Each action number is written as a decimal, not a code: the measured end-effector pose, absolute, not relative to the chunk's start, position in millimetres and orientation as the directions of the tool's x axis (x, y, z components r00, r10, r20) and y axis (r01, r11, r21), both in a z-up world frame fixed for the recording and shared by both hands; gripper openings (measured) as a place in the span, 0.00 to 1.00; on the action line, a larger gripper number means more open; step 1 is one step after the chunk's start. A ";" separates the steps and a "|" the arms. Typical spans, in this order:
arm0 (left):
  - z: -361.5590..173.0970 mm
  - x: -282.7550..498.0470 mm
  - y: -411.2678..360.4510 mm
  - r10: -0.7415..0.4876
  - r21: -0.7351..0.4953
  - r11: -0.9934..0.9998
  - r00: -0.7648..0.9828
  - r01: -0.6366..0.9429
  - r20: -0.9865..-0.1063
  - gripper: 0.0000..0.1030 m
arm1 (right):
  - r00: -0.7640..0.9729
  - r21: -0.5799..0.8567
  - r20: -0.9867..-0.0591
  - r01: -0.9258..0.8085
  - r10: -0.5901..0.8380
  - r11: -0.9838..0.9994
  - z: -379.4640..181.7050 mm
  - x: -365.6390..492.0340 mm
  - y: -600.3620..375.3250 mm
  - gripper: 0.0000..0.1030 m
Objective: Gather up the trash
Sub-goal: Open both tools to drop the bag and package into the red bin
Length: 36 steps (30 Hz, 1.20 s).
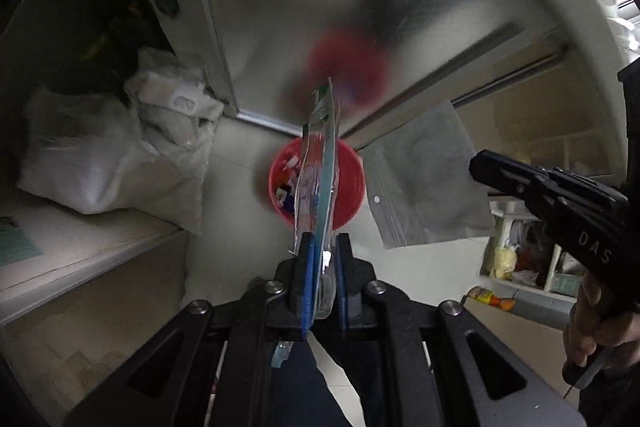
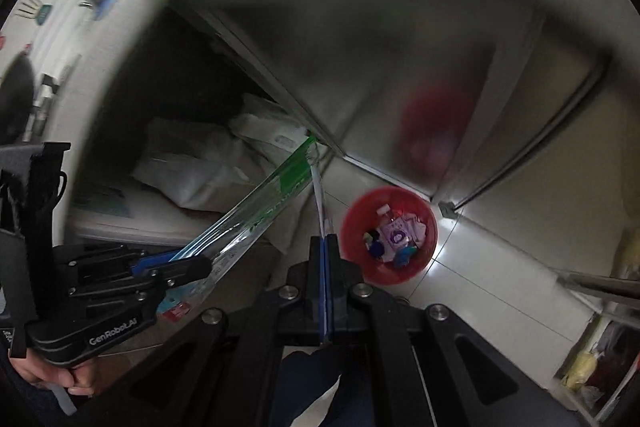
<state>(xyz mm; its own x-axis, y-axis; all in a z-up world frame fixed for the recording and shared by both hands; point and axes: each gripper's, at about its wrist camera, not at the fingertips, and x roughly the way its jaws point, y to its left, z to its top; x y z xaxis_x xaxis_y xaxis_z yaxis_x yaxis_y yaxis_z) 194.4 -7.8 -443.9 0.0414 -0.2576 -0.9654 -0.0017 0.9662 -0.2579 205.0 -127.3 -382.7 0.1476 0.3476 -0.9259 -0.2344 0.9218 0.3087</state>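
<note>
Left gripper (image 1: 322, 259) clamped on green-edged plastic wrapper (image 1: 320, 163), right gripper (image 2: 326, 255) pinching clear zip bag (image 1: 424, 179), both above red bin (image 2: 424, 255). Light, floppy, prob. slippery; best gripped at edge, firm.

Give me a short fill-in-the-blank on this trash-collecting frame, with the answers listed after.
1. The bin on the floor is coloured ____.
2. The left tongs are shut on a green-and-clear ____.
3. The right tongs grip a clear zip ____.
4. Behind the bin stands a metal cabinet door, and left of it lie white ____.

Missing words: red; wrapper; bag; sacks
</note>
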 end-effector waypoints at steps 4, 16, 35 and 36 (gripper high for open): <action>-526.6 200.5 -13.3 -0.267 -0.267 0.964 -0.003 -0.004 -0.964 0.08 | 0.135 0.297 -0.935 -0.200 0.327 0.934 -452.9 212.6 -135.5 0.00; -733.0 219.0 -47.8 -0.282 -0.286 0.958 -0.092 0.025 -0.955 0.08 | 0.089 0.247 -0.958 -0.223 0.272 0.943 -648.8 222.2 -153.2 0.00; -747.6 232.1 -40.6 -0.288 -0.295 0.953 -0.094 0.074 -0.953 0.33 | 0.079 0.203 -0.970 -0.244 0.229 0.948 -667.4 223.0 -158.0 0.44; -737.0 230.7 -38.9 -0.285 -0.292 0.953 -0.089 0.078 -0.954 0.37 | 0.084 0.199 -0.971 -0.247 0.226 0.948 -660.3 221.3 -158.0 0.44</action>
<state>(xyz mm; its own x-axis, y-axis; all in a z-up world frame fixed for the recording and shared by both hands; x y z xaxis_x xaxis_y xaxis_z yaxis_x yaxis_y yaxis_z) 230.7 -38.9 -737.0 -0.0893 -0.2845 -0.9545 0.0784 0.9533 -0.2915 221.3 -158.0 -660.3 0.0843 0.2257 -0.9705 -0.2466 0.9484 0.1991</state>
